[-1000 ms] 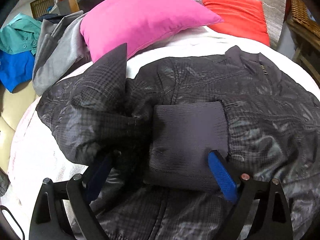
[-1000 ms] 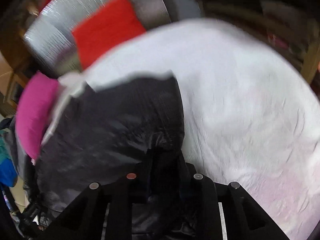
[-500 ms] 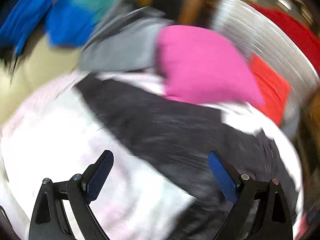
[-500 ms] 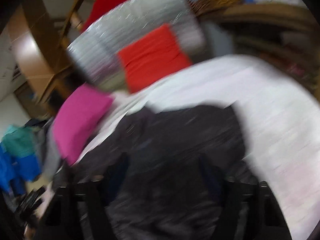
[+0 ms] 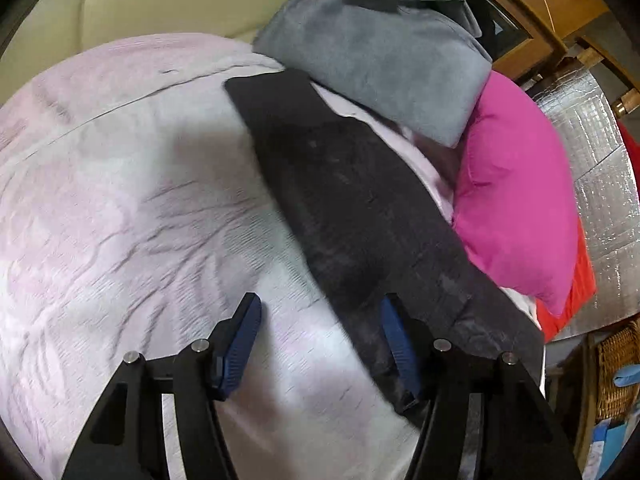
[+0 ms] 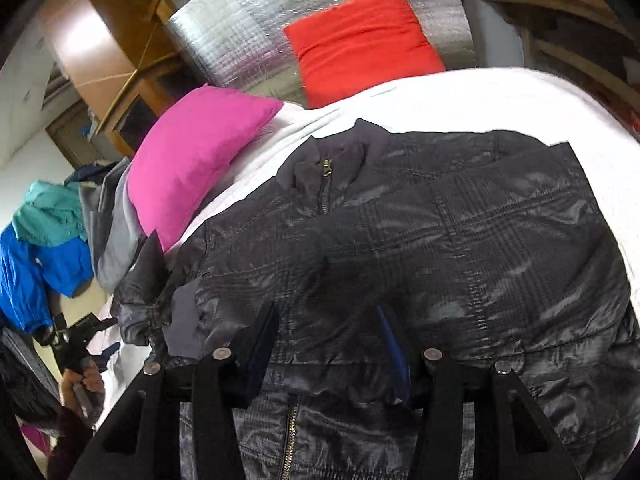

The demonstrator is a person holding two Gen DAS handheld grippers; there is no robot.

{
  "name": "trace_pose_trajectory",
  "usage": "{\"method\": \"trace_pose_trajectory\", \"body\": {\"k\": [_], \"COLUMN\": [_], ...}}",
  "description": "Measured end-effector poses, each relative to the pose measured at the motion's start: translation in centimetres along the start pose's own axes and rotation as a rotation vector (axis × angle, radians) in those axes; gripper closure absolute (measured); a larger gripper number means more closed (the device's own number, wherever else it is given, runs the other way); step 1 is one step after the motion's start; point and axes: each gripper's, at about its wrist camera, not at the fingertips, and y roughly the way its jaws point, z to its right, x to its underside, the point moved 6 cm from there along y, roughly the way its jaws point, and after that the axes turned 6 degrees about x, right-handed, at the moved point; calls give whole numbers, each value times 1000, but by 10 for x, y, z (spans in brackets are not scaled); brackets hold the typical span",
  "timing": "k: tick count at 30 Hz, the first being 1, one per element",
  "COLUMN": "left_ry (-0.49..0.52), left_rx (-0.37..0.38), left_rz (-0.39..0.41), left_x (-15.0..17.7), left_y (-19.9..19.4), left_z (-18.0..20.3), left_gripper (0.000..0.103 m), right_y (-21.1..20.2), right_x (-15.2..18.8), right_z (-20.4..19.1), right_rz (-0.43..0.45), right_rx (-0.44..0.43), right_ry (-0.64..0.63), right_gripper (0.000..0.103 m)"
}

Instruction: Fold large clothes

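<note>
A dark checked zip jacket [image 6: 420, 248] lies front-up on the bed, collar toward the pillows, both sleeves folded across its chest. My right gripper [image 6: 326, 344] is open just above its lower front, holding nothing. In the left wrist view a long dark edge of the jacket [image 5: 360, 208] runs diagonally across the sheet. My left gripper [image 5: 320, 344] is open and empty at the jacket's side; its right finger [image 5: 396, 344] is at the fabric edge and its left finger [image 5: 240, 340] is over the bare sheet. The left gripper also shows small at the far left of the right wrist view [image 6: 86, 340].
A pale sheet [image 5: 120, 200] covers the bed. A pink pillow [image 6: 192, 152], a red pillow [image 6: 360, 44] and a silver quilted board [image 6: 248, 40] stand at the head. Grey clothes [image 5: 380, 40] and blue and teal clothes [image 6: 40, 240] lie heaped at the left side. A wicker basket [image 5: 616, 364] stands beside the bed.
My right gripper let go of the sleeve it held and opened, pulling back to the jacket's lower front. My left gripper swung left off the jacket's middle to its side edge.
</note>
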Motion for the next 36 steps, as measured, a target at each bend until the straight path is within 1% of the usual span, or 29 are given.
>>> {"method": "trace_pose_trajectory", "body": {"k": [1, 2, 6, 8, 10, 11, 12, 13, 15, 17, 18, 21, 25, 27, 29, 32, 35, 36], "left_ry": [-8, -11, 6, 0, -10, -9, 4, 21, 52, 76, 98, 148, 237, 273, 331, 448, 585, 647], "left_rx": [23, 28, 0, 0, 5, 1, -14, -30, -55, -69, -69, -73, -19, 6, 38, 88, 144, 165], "left_rz": [0, 1, 18, 25, 32, 27, 30, 40, 50, 68, 90, 122, 162, 167, 169, 174, 169, 164], "left_x": [-2, -3, -13, -16, -19, -19, -20, -21, -21, -22, -23, -23, -17, -11, 1, 28, 67, 87], "left_y": [3, 9, 23, 25, 28, 32, 36, 37, 38, 36, 32, 21, -2, -11, -22, -35, -47, -50], "left_z": [3, 3, 4, 5, 5, 6, 7, 9, 14, 20, 26, 42, 81, 98, 123, 165, 208, 224], "left_gripper": [41, 41, 41, 41, 51, 62, 67, 70, 81, 88, 90, 92, 93, 93, 94, 95, 95, 96], "right_y": [0, -5, -1, 0, 0, 1, 1, 2, 3, 3, 3, 0, -5, -7, -11, -18, -29, -32], "right_x": [1, 2, 3, 3, 3, 3, 3, 3, 3, 2, 2, 1, 0, -2, -5, -9, -16, -18], "right_z": [3, 7, 14, 15, 15, 16, 17, 19, 24, 28, 29, 30, 32, 35, 40, 53, 71, 76], "right_rz": [-7, -11, -38, -42, -42, -41, -41, -43, -50, -53, -52, -44, -34, -22, -10, 11, 44, 52], "right_rx": [-2, -2, -12, -12, -5, -1, 3, 4, 2, 1, 3, 8, 10, 11, 11, 20, 40, 45], "right_ry": [14, 21, 54, 55, 44, 42, 41, 45, 61, 76, 79, 80, 87, 103, 129, 166, 200, 210], "right_gripper": [50, 50, 50, 50, 50, 50, 50, 50, 50, 50, 50, 50, 50, 50, 50, 50, 50, 50]}}
